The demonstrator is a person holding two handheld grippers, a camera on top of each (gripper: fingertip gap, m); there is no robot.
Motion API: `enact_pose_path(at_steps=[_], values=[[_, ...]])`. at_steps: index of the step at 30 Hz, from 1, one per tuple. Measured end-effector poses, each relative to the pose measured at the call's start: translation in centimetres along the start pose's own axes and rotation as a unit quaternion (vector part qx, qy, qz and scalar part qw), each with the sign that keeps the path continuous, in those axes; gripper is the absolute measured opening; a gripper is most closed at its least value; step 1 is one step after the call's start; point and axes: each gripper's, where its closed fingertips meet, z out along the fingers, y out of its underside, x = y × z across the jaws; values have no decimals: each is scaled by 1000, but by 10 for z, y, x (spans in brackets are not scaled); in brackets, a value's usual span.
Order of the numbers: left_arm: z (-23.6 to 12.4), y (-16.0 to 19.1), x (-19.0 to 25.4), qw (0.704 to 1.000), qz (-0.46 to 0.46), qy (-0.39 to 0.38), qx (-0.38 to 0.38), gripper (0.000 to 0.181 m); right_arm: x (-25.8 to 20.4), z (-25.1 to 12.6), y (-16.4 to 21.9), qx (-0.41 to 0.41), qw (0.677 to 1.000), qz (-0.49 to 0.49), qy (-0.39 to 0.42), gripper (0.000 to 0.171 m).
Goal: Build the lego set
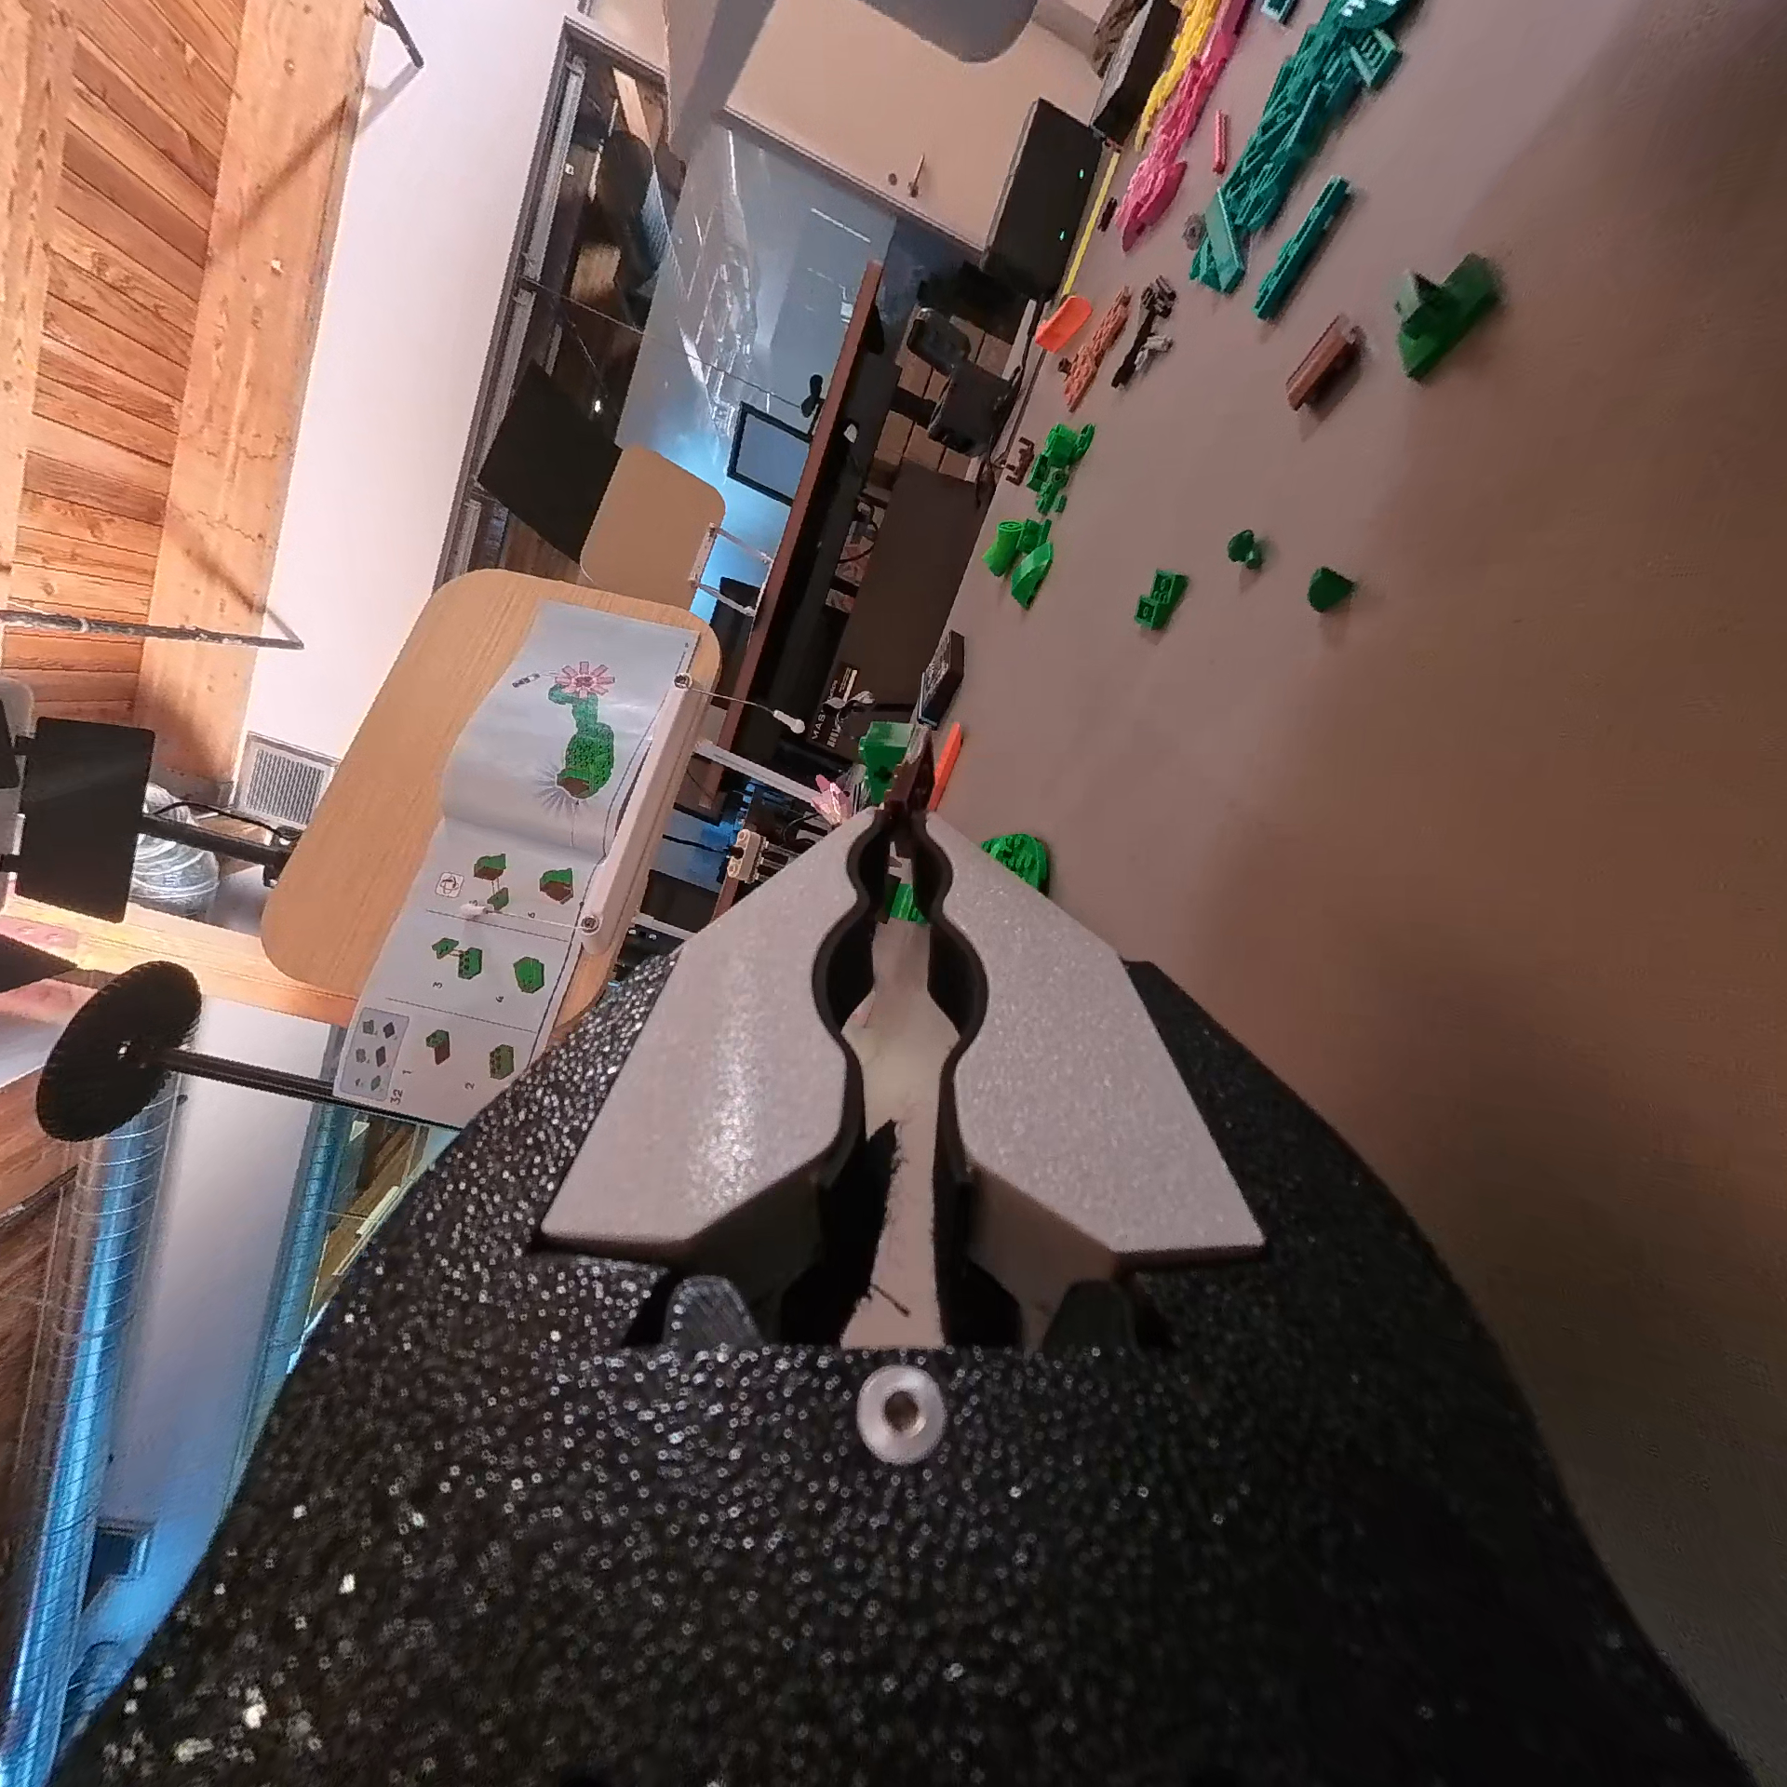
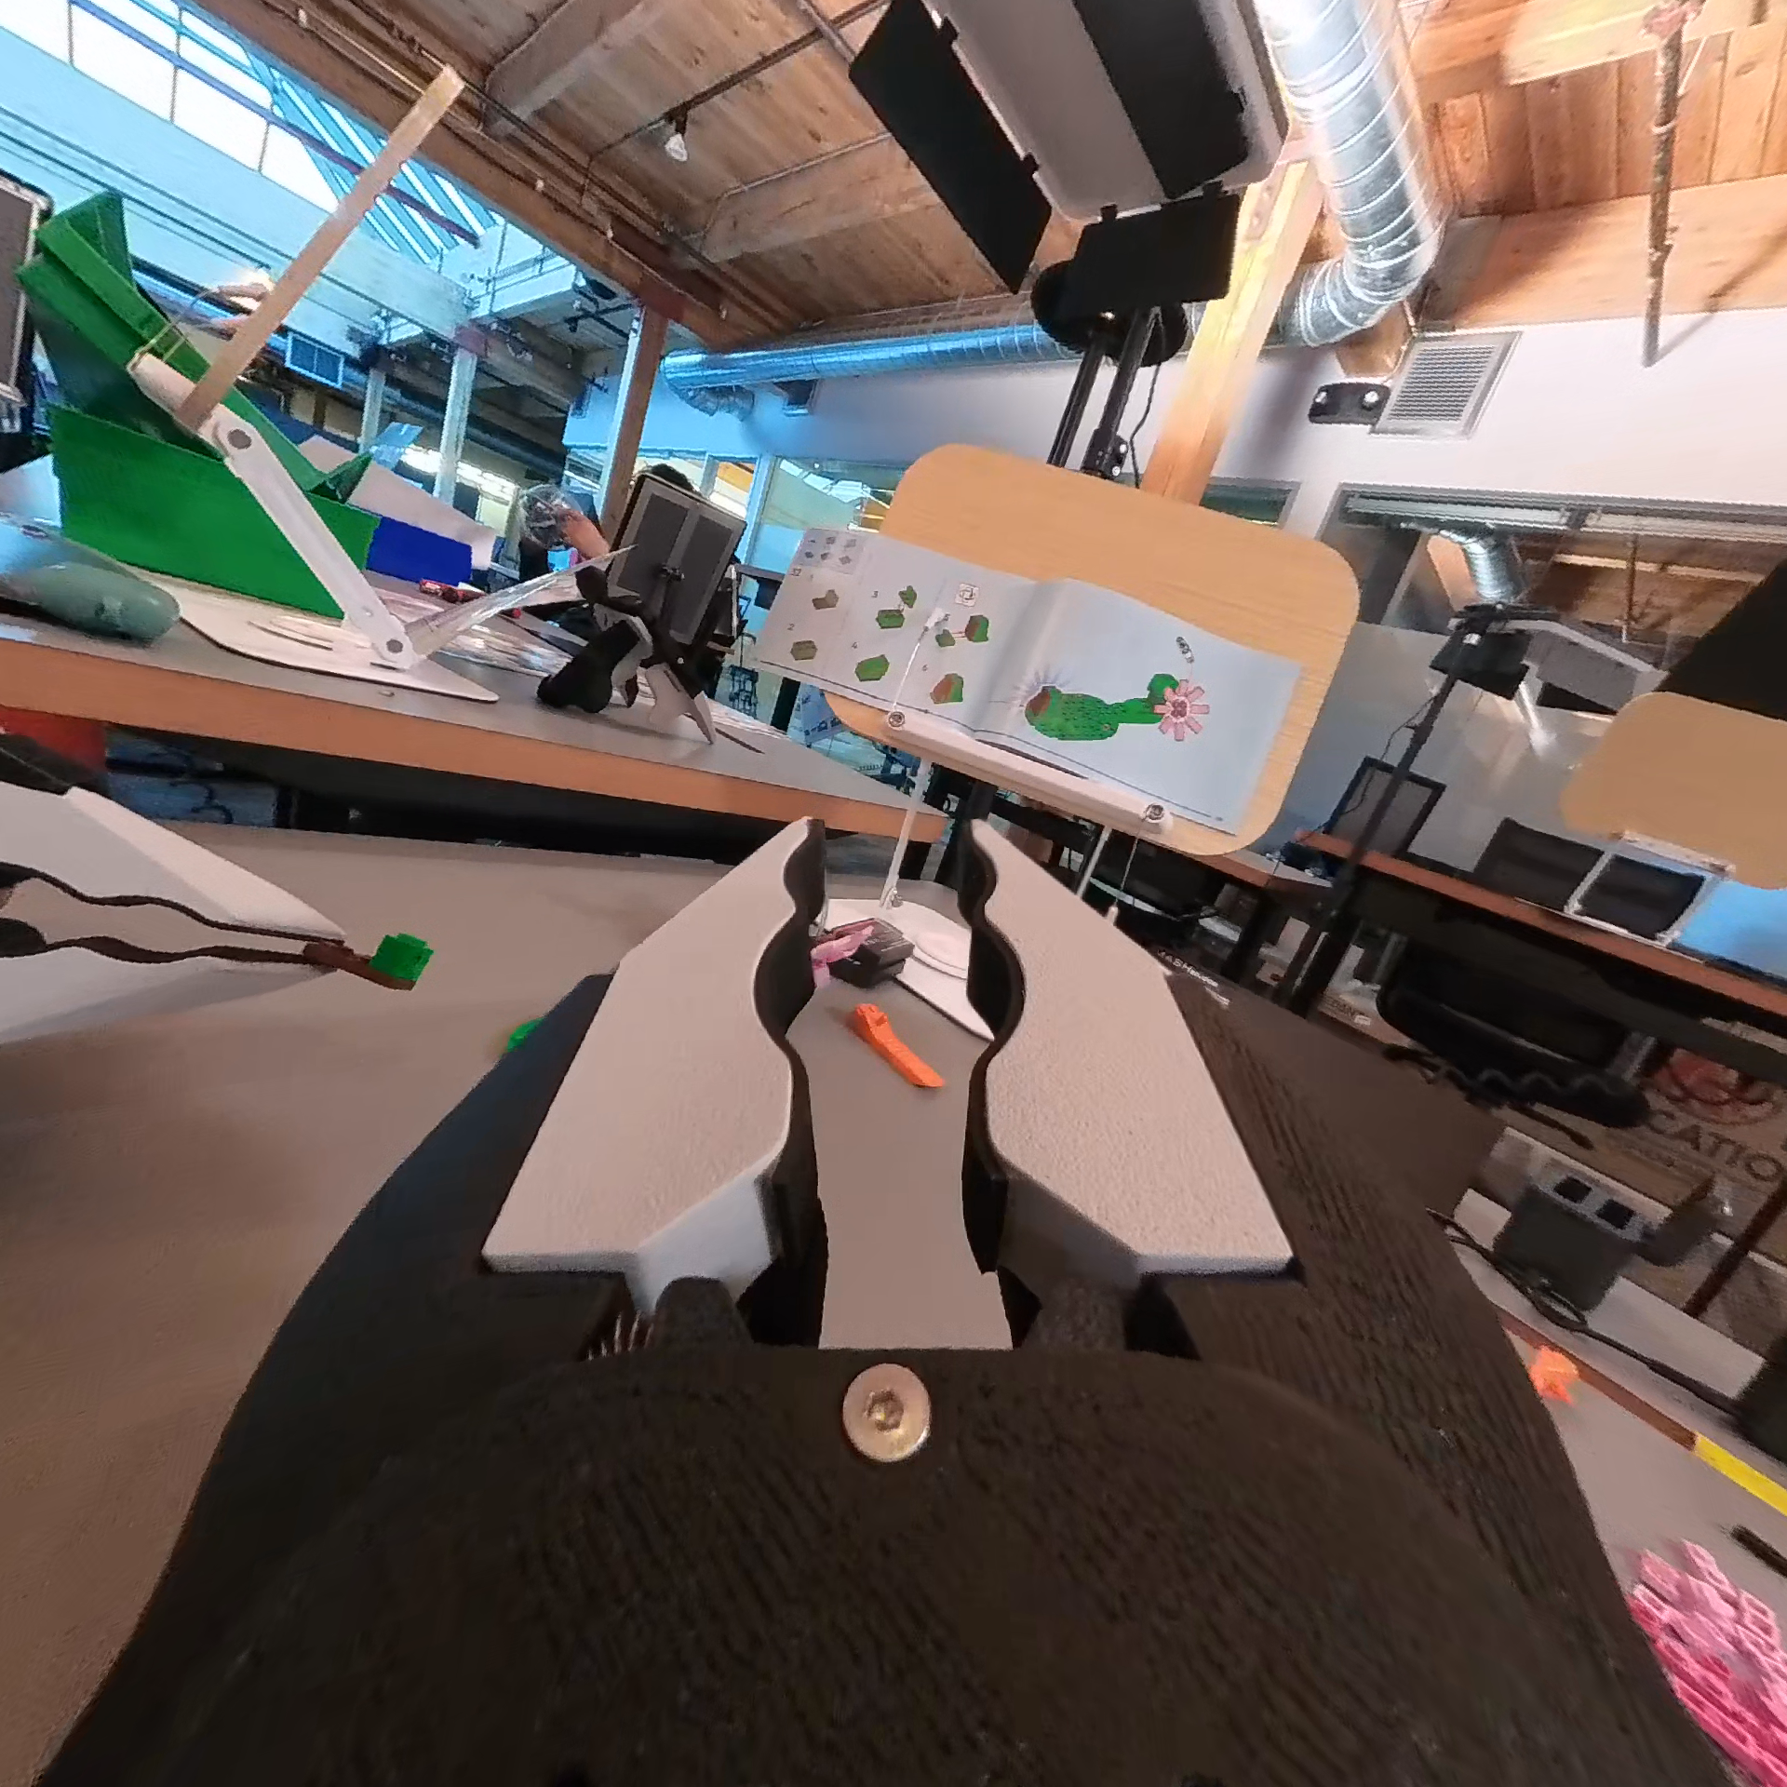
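My left gripper [image 1: 899, 822] is shut on a small lego piece [image 1: 912, 774], a brown plate with a green brick on it, held above the grey table [image 1: 1450, 919]. In the right wrist view this gripper [image 2: 324, 952] comes in from the left with the same brown and green piece [image 2: 398, 959] at its tips. My right gripper [image 2: 892, 836] is open and empty, above the table. The open instruction booklet [image 2: 1025, 667] rests on a wooden stand behind the table; it also shows in the left wrist view [image 1: 522, 870].
Loose bright green pieces [image 1: 1160, 595], a brown brick [image 1: 1330, 363], a green assembly [image 1: 1446, 314], dark teal plates [image 1: 1296, 193] and pink pieces [image 1: 1160, 164] lie spread on the table. An orange brick separator [image 2: 894, 1044] lies ahead of my right gripper. A pink pile [image 2: 1702, 1634] lies at the lower right. The gap from one gripper's tips to the other's is roughly 15 cm.
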Motion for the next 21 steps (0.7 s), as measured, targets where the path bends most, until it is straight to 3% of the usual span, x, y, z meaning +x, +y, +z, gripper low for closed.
enact_pose_path(at_steps=[21], values=[[-4,-1,1,1000,8,-2,2,0,-13,4,4,-6,1000,-2,-28,25]])
